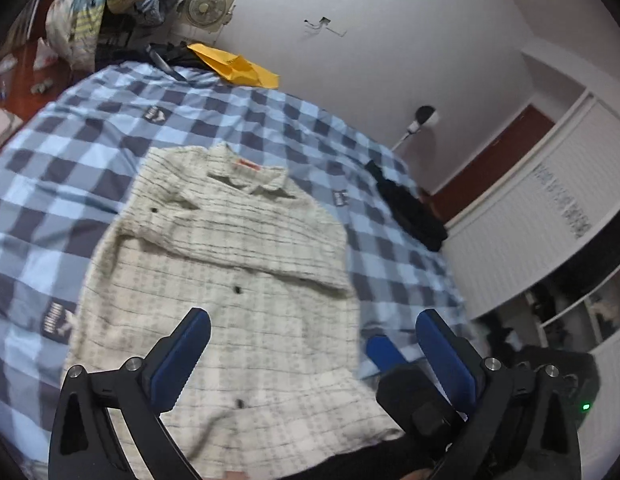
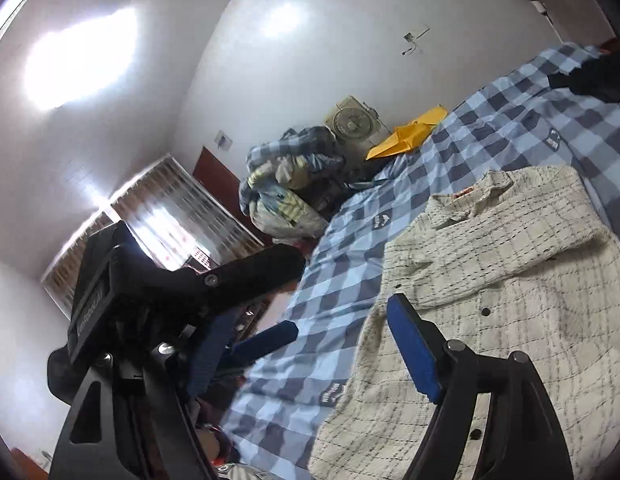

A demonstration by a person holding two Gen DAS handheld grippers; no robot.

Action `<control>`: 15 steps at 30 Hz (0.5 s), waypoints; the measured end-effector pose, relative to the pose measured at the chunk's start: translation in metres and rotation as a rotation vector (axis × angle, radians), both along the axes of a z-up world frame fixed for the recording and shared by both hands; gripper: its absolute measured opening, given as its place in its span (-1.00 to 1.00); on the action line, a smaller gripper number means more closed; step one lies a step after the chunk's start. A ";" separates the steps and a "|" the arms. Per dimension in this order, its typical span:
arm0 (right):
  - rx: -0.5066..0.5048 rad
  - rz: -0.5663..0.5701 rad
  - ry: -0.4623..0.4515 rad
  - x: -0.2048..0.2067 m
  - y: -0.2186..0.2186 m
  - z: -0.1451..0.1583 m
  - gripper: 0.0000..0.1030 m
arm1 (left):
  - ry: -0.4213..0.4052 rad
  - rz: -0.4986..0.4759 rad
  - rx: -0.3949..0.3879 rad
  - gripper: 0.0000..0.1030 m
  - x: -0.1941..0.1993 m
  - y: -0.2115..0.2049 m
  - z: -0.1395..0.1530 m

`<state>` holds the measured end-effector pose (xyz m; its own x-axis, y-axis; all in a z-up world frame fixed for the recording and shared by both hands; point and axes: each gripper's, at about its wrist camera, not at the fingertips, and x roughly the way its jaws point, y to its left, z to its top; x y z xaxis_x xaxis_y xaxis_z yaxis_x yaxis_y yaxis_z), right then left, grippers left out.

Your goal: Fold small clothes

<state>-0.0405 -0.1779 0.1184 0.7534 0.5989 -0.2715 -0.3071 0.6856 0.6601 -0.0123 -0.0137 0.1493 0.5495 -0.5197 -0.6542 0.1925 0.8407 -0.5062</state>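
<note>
Shirt flat on bed, both grippers free

Left wrist view: our left gripper (image 1: 311, 354) hangs over the shirt (image 1: 234, 280) w/ jaws spread wide, nothing between them. We judge it's lined up for a hem grab. Shirt lies face up on the checked bedspread (image 1: 62, 168), collar far, one sleeve folded across the chest.

Right wrist view: right gripper (image 2: 313, 340) also open and empty, at the shirt's near-left edge; the other gripper crowds the frame, so contact w/ cloth is probably none. Fabric: cream, thin dark checks, dark buttons.
</note>
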 end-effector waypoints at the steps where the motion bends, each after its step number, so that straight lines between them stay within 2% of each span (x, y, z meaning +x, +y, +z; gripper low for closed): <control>1: -0.013 0.001 0.003 0.001 0.001 0.000 0.49 | -0.002 0.007 0.023 1.00 0.001 0.001 0.001; 3: -0.034 0.027 0.045 0.004 0.000 -0.004 0.49 | -0.008 0.019 0.078 1.00 0.002 0.008 0.001; 5: -0.077 0.044 0.144 0.008 -0.008 -0.015 0.49 | -0.009 0.019 0.134 1.00 0.003 0.018 0.000; 8: -0.135 -0.014 0.281 0.009 -0.035 -0.033 0.50 | 0.025 0.013 0.244 1.00 0.006 0.036 -0.010; 11: -0.165 -0.085 0.439 0.010 -0.082 -0.044 0.50 | 0.110 -0.011 0.367 1.00 0.012 0.059 -0.035; 15: -0.224 -0.184 0.657 0.009 -0.138 -0.049 0.50 | 0.252 -0.061 0.445 1.00 0.016 0.095 -0.077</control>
<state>-0.0315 -0.3160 0.0692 0.4757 0.3549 -0.8048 0.2391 0.8284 0.5066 0.0036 0.0817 0.0721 0.3240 -0.1869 -0.9274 0.1662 0.9763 -0.1388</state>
